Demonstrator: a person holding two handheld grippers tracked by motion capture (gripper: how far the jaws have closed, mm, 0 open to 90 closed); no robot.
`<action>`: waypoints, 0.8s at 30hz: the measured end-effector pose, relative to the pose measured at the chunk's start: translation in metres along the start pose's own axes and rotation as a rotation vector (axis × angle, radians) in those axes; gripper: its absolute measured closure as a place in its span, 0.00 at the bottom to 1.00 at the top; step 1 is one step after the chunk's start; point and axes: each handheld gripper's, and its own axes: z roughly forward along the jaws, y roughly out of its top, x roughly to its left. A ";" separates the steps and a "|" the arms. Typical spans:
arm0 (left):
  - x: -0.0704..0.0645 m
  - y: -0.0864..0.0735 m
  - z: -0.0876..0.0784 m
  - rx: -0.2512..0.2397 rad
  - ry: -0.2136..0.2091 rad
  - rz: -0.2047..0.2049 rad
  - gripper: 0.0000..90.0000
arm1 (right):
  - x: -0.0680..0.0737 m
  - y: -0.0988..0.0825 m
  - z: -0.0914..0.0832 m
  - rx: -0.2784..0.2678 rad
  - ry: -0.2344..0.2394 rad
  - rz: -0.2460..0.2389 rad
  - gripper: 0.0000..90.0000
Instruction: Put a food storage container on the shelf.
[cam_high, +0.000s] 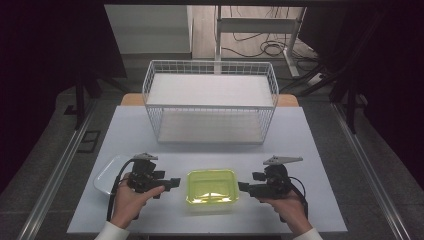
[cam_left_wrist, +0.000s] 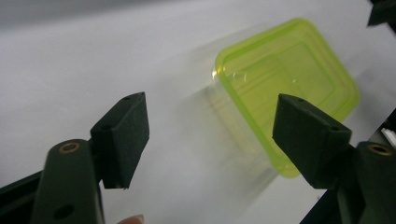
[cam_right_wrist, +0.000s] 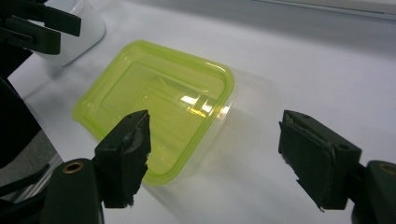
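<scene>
Both hands rest low on the desk (cam_high: 300, 135), one at each side of the yellow-green container (cam_high: 211, 189), with the forearms coming in from the near edge. The left hand-held gripper (cam_high: 175, 183) points level toward the container's left side, and its jaws are spread with nothing between them. The right hand-held gripper (cam_high: 242, 186) points level toward the right side, jaws also spread and empty. The container stands upright near the front edge, its long axis running from one gripper to the other. A white wire basket (cam_high: 210, 102) stands behind it.
</scene>
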 end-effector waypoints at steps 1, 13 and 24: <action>-0.001 -0.001 0.001 -0.003 -0.015 -0.006 0.32 | -0.001 0.000 0.001 -0.001 0.008 0.012 0.29; 0.004 -0.010 0.022 0.024 -0.152 -0.136 0.36 | -0.012 0.002 0.021 0.029 0.070 0.095 0.38; 0.000 -0.013 0.035 0.057 -0.164 -0.160 0.47 | -0.014 -0.001 0.041 0.072 0.115 0.146 0.48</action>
